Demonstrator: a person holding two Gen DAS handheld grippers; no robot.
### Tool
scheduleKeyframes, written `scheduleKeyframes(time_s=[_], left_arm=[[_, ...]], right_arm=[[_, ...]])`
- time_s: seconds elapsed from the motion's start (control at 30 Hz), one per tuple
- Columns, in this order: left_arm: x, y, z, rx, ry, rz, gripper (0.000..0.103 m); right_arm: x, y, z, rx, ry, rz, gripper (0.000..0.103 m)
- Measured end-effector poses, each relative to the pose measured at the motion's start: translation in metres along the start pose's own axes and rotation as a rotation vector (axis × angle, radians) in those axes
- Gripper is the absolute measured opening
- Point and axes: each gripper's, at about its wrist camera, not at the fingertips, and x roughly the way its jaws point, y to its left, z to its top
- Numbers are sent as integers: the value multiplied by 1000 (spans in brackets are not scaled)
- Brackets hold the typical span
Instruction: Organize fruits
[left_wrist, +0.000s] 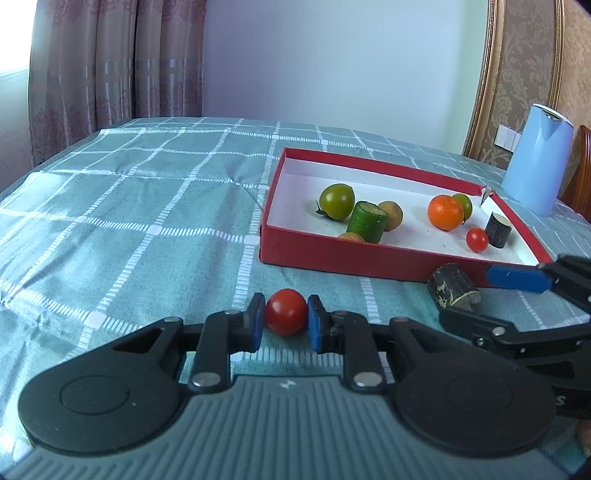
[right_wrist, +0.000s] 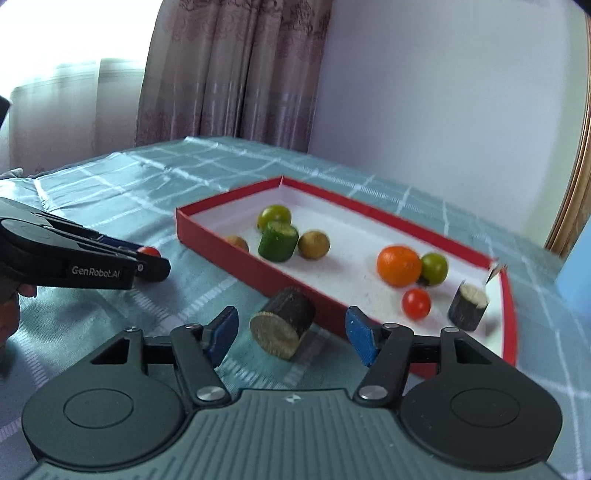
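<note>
The left gripper (left_wrist: 286, 319) is clamped on a red tomato (left_wrist: 286, 311) just above the checked cloth (left_wrist: 147, 206). The right gripper (right_wrist: 291, 334) stands apart around a dark log piece (right_wrist: 282, 326) (untouched, lying on its side, cut end facing the camera) just outside the red tray (right_wrist: 229, 245), whose near right corner is cut off.

left wrist: low, close, facing red tray (left_wrist: 354, 258); right wrist: likewise; both share it
</note>
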Motion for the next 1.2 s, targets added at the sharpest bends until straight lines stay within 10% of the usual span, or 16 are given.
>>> scheduleKeyframes(time_s=[0.3,1.2], left_arm=[[0,-1,0,4,0,-3,22],[7,-79,50,179,-122,-54,22]], right_arm=[[20,-8,3,104,62,52,41],[-21,-78,26,194,-162,-139,40]])
